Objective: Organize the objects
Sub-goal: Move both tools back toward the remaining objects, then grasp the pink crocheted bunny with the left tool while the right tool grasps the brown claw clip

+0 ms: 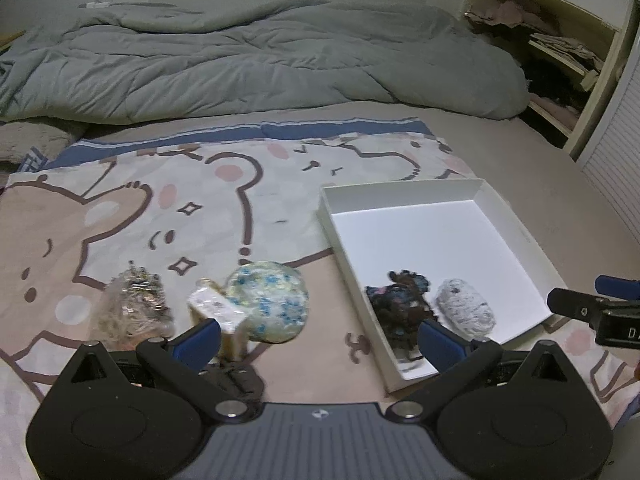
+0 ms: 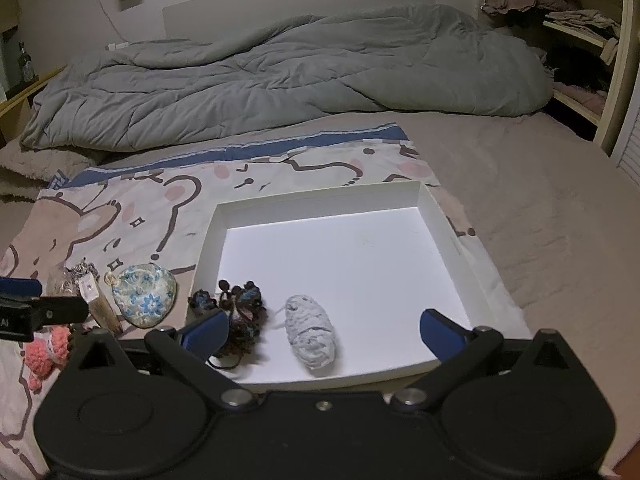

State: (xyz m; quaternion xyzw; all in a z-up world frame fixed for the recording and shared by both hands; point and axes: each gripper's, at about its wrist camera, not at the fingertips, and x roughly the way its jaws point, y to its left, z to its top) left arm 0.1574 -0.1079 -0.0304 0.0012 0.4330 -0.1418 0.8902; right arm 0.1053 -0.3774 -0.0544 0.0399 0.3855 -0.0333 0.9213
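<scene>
Left tongs [image 1: 320, 338] agape; pouch [image 1: 269, 304] between.

Black left gripper [image 1: 320, 340]; blue pads; silver screws.

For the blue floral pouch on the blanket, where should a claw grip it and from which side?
Probably across the floral pouch's bulging middle, coming from above. It lies flat on the blanket, so its edges give little purchase. The open left claw is nearest. The small tagged item crowds the pouch's left edge.
</scene>
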